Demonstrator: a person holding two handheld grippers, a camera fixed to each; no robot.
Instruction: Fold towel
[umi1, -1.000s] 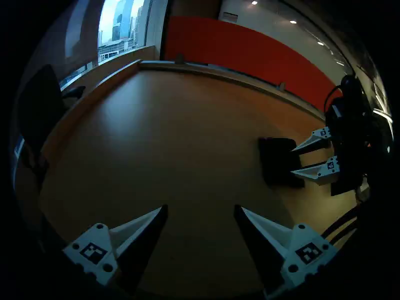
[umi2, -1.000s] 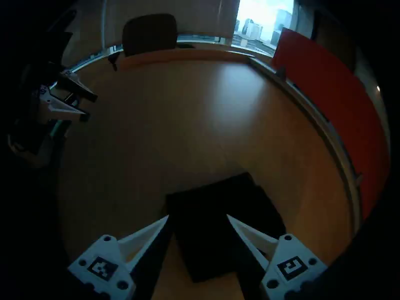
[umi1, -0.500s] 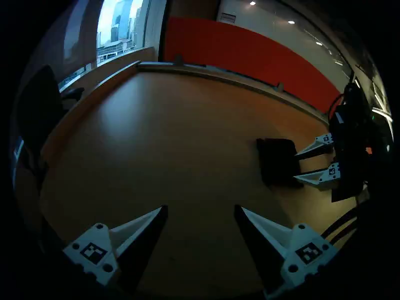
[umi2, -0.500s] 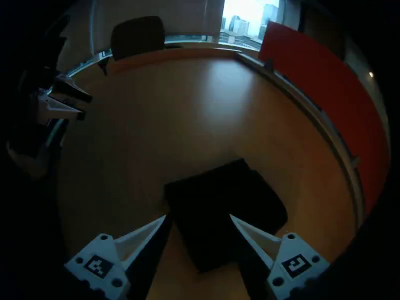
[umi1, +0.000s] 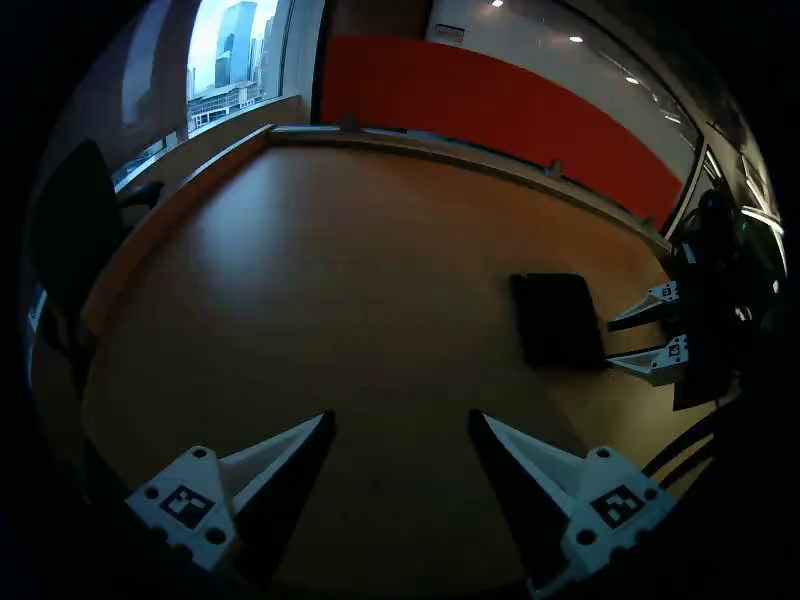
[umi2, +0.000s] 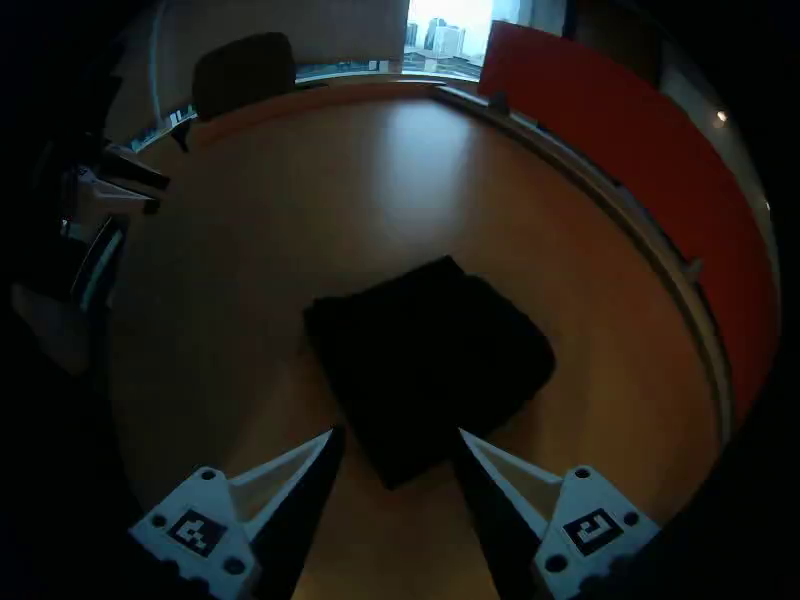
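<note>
wooden table: broad, in a dim office. towel: dark, lying as a compact folded block on the table, just ahead of the right gripper. right gripper: jaws spread, holding nothing. left gripper: jaws spread, empty, well apart from the towel. risk: a grab at the near corner may catch one layer and drag the stack open; dim light hides the edges.
</note>
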